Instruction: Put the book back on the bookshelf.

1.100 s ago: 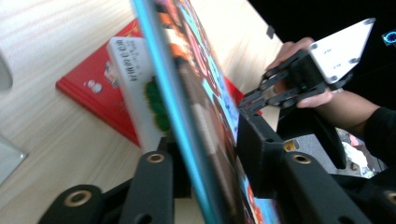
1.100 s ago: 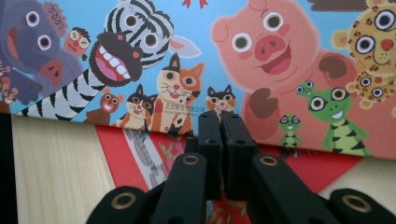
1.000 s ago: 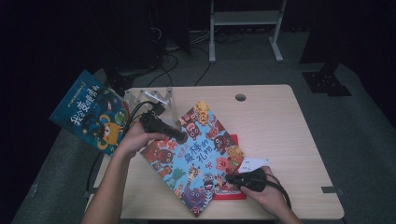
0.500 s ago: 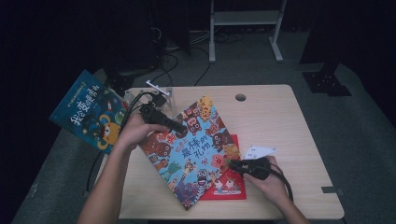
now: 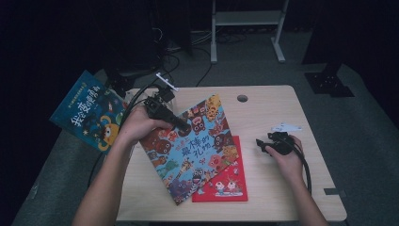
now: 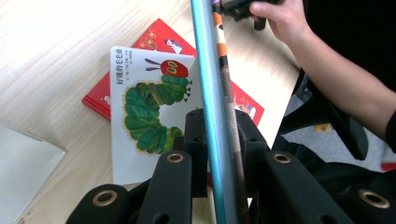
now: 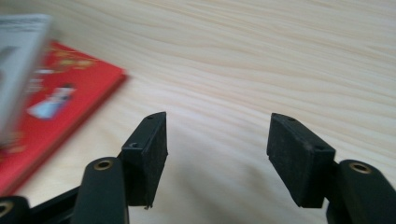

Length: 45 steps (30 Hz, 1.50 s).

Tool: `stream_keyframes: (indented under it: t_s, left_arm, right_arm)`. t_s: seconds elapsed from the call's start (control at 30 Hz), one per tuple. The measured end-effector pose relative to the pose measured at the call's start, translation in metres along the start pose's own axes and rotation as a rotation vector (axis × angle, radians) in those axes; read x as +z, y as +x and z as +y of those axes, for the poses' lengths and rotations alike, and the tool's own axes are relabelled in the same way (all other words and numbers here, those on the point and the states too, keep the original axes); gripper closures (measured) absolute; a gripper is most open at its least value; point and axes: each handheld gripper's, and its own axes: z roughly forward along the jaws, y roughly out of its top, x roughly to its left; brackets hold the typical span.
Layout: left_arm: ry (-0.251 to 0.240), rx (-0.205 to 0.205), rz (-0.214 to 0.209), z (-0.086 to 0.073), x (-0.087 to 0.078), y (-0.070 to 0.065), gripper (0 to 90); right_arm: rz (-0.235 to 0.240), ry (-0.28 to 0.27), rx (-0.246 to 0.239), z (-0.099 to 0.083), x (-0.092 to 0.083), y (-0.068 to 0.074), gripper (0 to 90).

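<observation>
The left gripper [image 5: 181,126] clamps the monster picture book [image 5: 195,146], tilted up near the table's [image 5: 263,101] left edge; the right gripper [image 5: 261,144], jaws just opened and empty, rests near the right edge.

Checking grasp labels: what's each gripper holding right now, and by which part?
Left gripper pinches the monster picture book at its upper edge, lifting it. Right gripper is open over bare table, holding nothing.

Bare table [image 5: 277,188] right of red book [image 5: 226,181].

Bright lit table [image 5: 263,188], black surroundings; red book [image 7: 51,102] blurred at left.
</observation>
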Motion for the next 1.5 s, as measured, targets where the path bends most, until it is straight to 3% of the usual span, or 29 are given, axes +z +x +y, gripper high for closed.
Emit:
stream_keyframes:
  t_s: [0.17,0.23,0.33,0.77,0.87,1.27,1.5]
  left_arm:
    - [0.013,0.044,0.03,0.003,-0.004,-0.013,78.2]
    - [0.019,0.055,0.043,0.004,-0.007,-0.017,78.9]
    - [0.016,0.081,0.059,0.004,-0.012,-0.023,80.1]
    - [0.011,0.095,0.105,-0.004,-0.038,-0.033,80.1]
    - [0.011,0.085,0.157,-0.01,-0.049,-0.034,80.0]
    - [-0.025,0.032,0.189,-0.043,-0.083,-0.024,80.0]
    - [-0.044,-0.026,0.223,-0.068,-0.1,-0.013,80.0]
  right_arm:
    - [-0.061,0.053,0.021,-0.004,0.008,-0.011,31.1]
    - [-0.08,0.047,0.016,-0.003,0.008,-0.011,29.2]
    - [-0.084,0.058,0.018,-0.003,0.009,-0.011,27.4]
    - [-0.094,0.068,0.048,-0.003,0.009,-0.013,21.9]
    - [-0.096,0.068,0.047,-0.003,0.01,-0.014,21.5]
    - [-0.096,0.068,0.048,-0.003,0.01,-0.014,21.5]
    - [-0.096,0.068,0.048,-0.003,0.01,-0.014,21.5]
